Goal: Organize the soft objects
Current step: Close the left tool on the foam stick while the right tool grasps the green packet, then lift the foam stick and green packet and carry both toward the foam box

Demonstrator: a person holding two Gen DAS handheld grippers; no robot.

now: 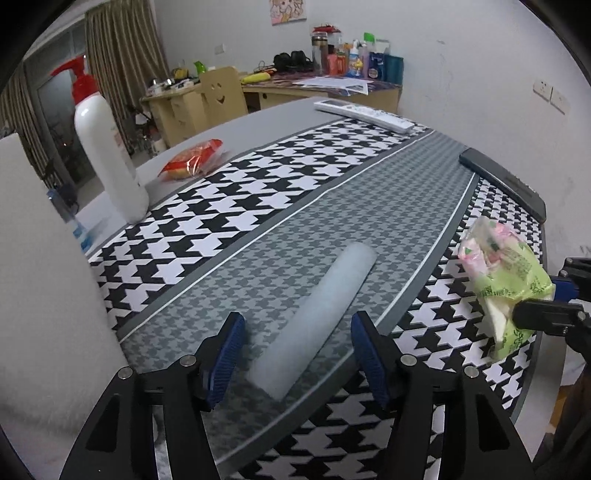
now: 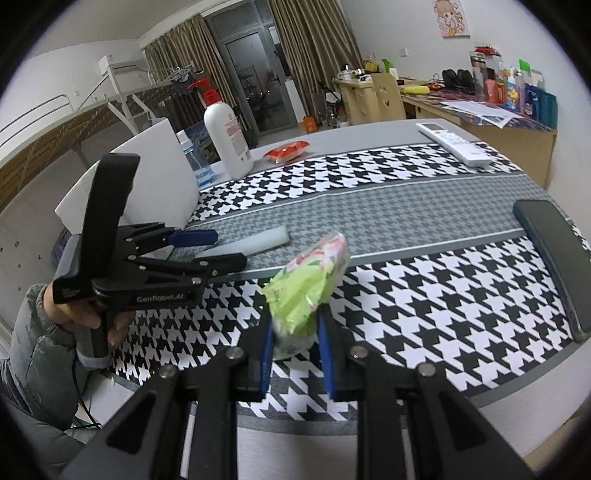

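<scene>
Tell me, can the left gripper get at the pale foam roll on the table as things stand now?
Probably yes. The left gripper is open, and the near end of the pale foam roll already lies between its fingers, untouched. Nothing blocks it; the right gripper, shut on the green tissue pack, is off to the side.

Walls: we see plain white walls (image 2: 399,33), a cartoon poster (image 2: 451,17) pinned up.
Windows: we see striped brown curtains (image 2: 314,40) beside a dark glass door (image 2: 255,81).
Furniture: we see a cluttered wooden desk (image 2: 509,122), a smiley-backed chair (image 2: 388,98), and a metal bunk frame (image 2: 122,88).
</scene>
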